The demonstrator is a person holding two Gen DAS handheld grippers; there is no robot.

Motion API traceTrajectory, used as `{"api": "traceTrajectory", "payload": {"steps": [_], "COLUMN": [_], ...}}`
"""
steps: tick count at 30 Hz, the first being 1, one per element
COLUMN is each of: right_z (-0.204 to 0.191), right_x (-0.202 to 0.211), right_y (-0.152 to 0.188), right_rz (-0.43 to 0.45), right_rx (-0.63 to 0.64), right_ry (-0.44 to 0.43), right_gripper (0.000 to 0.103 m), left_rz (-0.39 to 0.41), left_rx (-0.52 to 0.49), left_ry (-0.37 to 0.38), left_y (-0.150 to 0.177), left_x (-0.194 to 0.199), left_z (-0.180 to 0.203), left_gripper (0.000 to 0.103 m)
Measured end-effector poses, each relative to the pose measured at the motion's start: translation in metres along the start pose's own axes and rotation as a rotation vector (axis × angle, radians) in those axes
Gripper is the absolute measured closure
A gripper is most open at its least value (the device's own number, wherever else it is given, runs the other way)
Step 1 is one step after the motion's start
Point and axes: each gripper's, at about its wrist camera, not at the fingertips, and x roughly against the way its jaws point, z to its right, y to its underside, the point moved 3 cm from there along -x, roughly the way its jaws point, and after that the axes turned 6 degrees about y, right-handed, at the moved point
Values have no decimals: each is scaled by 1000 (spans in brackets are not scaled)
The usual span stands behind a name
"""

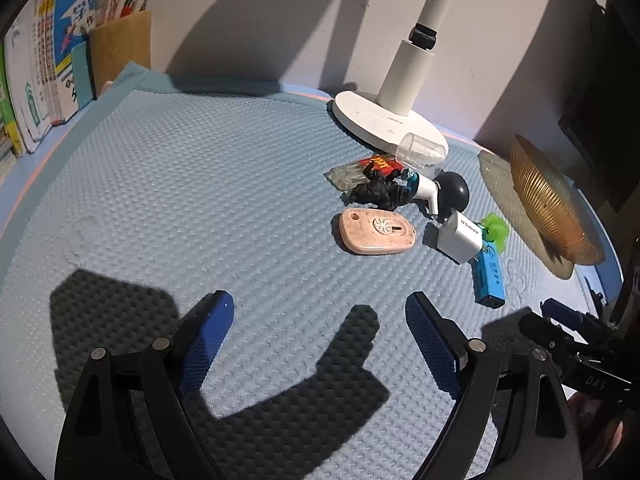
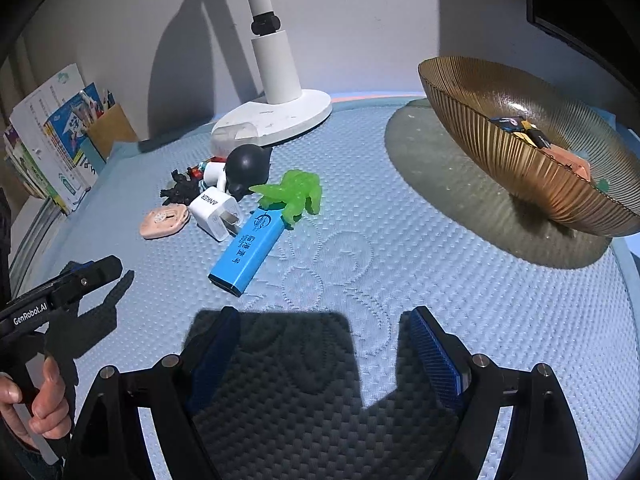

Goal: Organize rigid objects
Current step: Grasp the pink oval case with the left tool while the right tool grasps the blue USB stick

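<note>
A pile of small objects lies on the blue mat: a pink oval tag point(image 1: 376, 232) point(image 2: 164, 221), a white Anker charger point(image 1: 460, 237) point(image 2: 216, 211), a blue box point(image 1: 489, 276) point(image 2: 248, 251), a green figure point(image 2: 296, 194), a black figure point(image 1: 380, 190), a black ball point(image 1: 454, 191) point(image 2: 247, 168) and a clear cup point(image 1: 420, 153). A ribbed amber bowl point(image 2: 500, 152) point(image 1: 552, 204) at the right holds a few items. My left gripper point(image 1: 320, 312) is open and empty, short of the pile. My right gripper point(image 2: 320, 324) is open and empty, near the blue box.
A white lamp base point(image 1: 384, 120) point(image 2: 280, 120) stands behind the pile. Books point(image 1: 36, 80) and a pen holder point(image 1: 120, 48) stand at the far left. The left gripper point(image 2: 86, 276) shows in the right wrist view, the right one point(image 1: 560, 320) in the left wrist view.
</note>
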Motion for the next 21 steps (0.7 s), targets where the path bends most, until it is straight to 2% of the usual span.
{"api": "traceTrajectory", "payload": {"steps": [3,5,7,8,10,12,15,18,21], "right_z": [0,-6,-19,-27,-39,-46,-52,-58,-61], "right_x": [1,4,9,9,-1,-13,-20,-25,-26], "right_y": [0,0,-2,-5,-13,-18,-25,-29,-28], "right_rz": [-6,-29,-55,-71,-126,-163,-133,-100,-60], "right_rx": [-5,-7,-23,-18,-6,-16,-20,-19,-9], "right_ry": [1,-55,-150,-143,-50,-45,-14,27,87], "right_gripper": [18,18,18,18,18,19,19,21,35], "left_rz": [-22,-70,-103,-114,-113,-104,-109,-122,-124], "left_rx": [-32,-97,-150,-171,-189,-212,-221,-196,-201], "left_ry": [-28,-77,-93,-74,-62,-60,-53,11,53], "left_y": [1,1,-2,-8,-19,-34,-50,-59,-61], "left_x": [-4,-11,-15,-16,-16,-19,-30,-39,-49], "left_z": [4,14,22,25,27,26,16,6,13], "left_gripper": [13,12,12,12,12,12,13,13,16]}}
